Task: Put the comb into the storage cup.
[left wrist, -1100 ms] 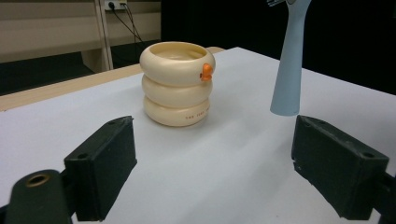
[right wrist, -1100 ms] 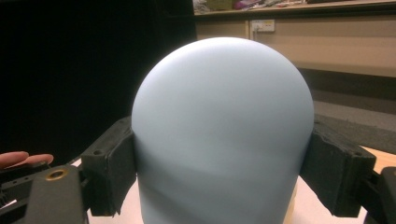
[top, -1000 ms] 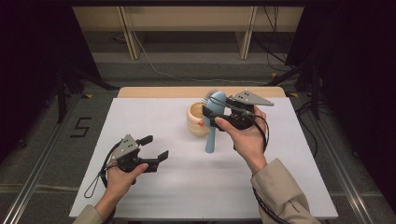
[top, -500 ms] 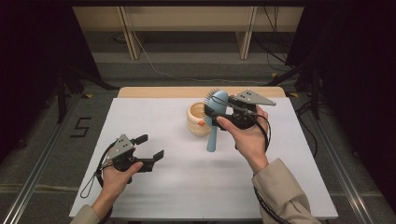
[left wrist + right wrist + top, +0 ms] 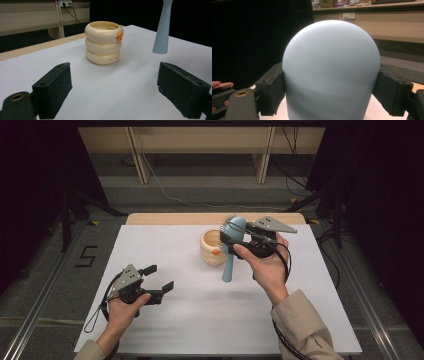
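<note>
1. One pale blue hairbrush (image 5: pixel 233 245) is in the scene, held upright above the white worktop (image 5: pixel 200 320) with its head up and its handle hanging down.
2. The right hand-held gripper (image 5: pixel 231 241) pinches the hairbrush by its head; in the right gripper view the two black pads (image 5: pixel 270 87) press on either side of the smooth rounded blue back (image 5: pixel 330 70).
3. In the high view the bristles stick out along the head's top edge, on the side away from the right hand (image 5: pixel 267 267).
4. The handle end hangs just beside the cup; whether its tip touches the worktop cannot be told.
5. One cream cup (image 5: pixel 213 248), shaped like three stacked rings, stands upright on the worktop toward its far edge, just left of the hairbrush.
6. One small orange knob (image 5: pixel 119 36) sits on the cup's top ring, on the side facing the hairbrush handle (image 5: pixel 162 27).
7. The left hand-held gripper (image 5: pixel 160 277) is spread, with nothing between its jaws; it is held low over the near left part of the worktop, well apart from the cup, and points toward it.
8. Two hands are in view, one on each hand-held gripper, and a beige sleeve (image 5: pixel 300 330) covers the right forearm.
</note>
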Available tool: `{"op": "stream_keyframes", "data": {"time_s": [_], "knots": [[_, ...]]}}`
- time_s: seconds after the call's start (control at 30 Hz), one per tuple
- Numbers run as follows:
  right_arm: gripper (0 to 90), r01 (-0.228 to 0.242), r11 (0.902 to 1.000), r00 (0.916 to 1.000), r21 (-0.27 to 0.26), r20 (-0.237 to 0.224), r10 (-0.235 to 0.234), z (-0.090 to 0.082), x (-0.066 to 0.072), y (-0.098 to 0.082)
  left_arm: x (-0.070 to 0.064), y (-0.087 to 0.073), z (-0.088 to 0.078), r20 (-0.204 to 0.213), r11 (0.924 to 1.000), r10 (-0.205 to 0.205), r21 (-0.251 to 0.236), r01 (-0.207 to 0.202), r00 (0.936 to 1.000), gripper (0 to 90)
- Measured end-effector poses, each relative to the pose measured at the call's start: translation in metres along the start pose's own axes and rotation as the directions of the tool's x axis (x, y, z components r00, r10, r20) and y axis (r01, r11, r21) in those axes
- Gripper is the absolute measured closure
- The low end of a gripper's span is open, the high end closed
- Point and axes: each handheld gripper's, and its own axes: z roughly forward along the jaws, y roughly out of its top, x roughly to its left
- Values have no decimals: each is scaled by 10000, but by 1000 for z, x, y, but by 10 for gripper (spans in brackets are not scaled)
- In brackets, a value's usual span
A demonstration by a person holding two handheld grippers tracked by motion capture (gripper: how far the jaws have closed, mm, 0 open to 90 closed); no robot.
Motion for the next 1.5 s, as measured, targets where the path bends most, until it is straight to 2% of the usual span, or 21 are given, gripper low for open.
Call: {"op": "stream_keyframes", "data": {"time_s": [0.5,0.93,1.5], "knots": [[202,116,9995,9999,-306,34,-115,0,-2,1,0,-3,1,-37,10000,-48,18,48,10000,120],[202,327,9971,9992,-692,257,-310,0,-5,3,2,-3,0,-113,10000,-68,-57,67,9999,116],[202,591,9940,9974,-925,474,-548,7,-6,6,1,-2,1,-203,9999,149,-3,-149,9997,115]]}}
